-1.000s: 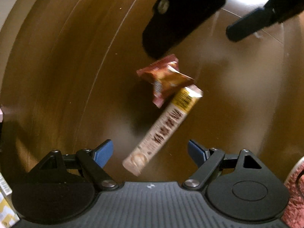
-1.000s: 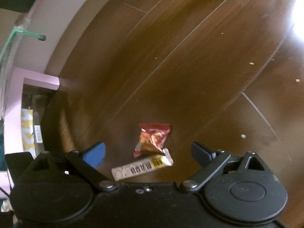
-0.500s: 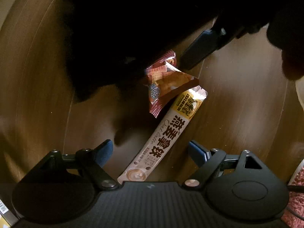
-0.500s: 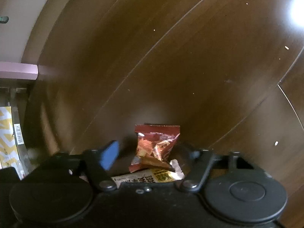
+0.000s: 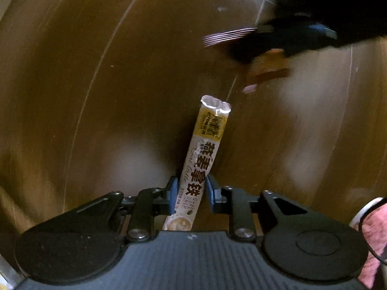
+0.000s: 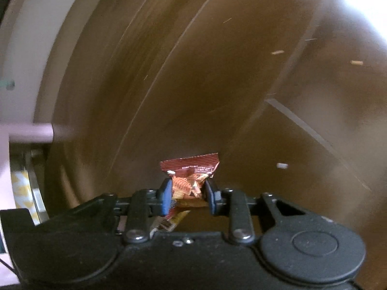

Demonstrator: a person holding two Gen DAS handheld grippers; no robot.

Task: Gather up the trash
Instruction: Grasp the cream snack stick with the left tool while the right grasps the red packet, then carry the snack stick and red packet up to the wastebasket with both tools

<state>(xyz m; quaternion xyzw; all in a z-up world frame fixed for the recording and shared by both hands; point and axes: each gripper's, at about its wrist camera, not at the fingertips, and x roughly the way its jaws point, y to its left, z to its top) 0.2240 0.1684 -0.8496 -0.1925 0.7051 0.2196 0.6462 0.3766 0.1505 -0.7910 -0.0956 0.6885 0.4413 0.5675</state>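
A long beige coffee stick packet (image 5: 208, 145) with dark lettering runs up from between the blue pads of my left gripper (image 5: 191, 192). Its jaws are closing and the pads press on the packet's lower part, above the brown wooden floor (image 5: 96, 96). In the right wrist view a crumpled red snack wrapper (image 6: 193, 166) sits between the blue pads of my right gripper (image 6: 188, 191), whose jaws are closing and pinch it. The left wrist view shows the right gripper (image 5: 302, 36) as a dark blur at the upper right with the red wrapper (image 5: 268, 70) in it.
A pale wall base (image 6: 36, 48) and a pink furniture edge (image 6: 31, 133) border the floor at the left of the right wrist view. Small crumbs (image 6: 281, 165) lie on the boards. A pink fuzzy thing (image 5: 372, 236) shows at the left wrist view's right edge.
Both grippers went from wide open to closed on the trash. The right one has carried the red wrapper off the stick packet, up and to the right. The packet now stands straighter.
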